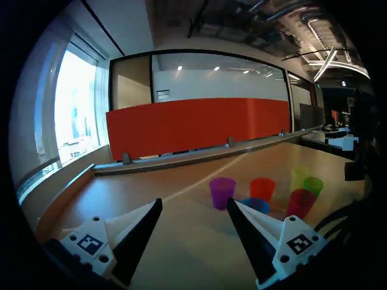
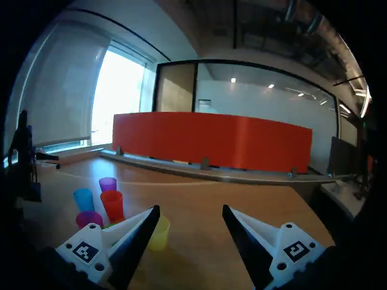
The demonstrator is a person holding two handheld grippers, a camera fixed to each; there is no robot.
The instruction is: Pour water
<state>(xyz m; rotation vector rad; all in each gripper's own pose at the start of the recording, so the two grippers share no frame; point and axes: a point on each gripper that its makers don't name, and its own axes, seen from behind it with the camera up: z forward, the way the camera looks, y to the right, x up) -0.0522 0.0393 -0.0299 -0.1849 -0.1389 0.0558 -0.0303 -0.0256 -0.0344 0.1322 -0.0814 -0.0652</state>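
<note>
Six translucent plastic cups stand upright in a loose cluster on the wooden worktop (image 1: 193, 251); whether any holds water cannot be told. In the left gripper view the cluster lies ahead of the left gripper (image 1: 193, 203) and toward its right finger. The purple cup (image 1: 222, 192) is nearest the gripper's centre line, with the orange cup (image 1: 262, 188) just to its right. The blue cup (image 1: 256, 206) sits low, partly hidden behind the right fingertip. The magenta cup (image 1: 300, 203) is further right, and the yellow cup (image 1: 299, 177) and green cup (image 1: 313, 185) stand beyond it, side by side. The left gripper is spread, with bare worktop between its fingers. In the right gripper view the cluster lies ahead of the right gripper (image 2: 190, 209) and toward its left finger; the yellow cup (image 2: 159, 233) is just beside that fingertip and partly hidden by it, the others farther left. The right gripper is likewise spread, with bare worktop between its fingers. Beyond the cups an orange partition (image 1: 198, 123) runs along the far edge of the worktop, with a glass wall (image 1: 217, 77) behind it and a bright window (image 1: 72, 106) to the left.
</note>
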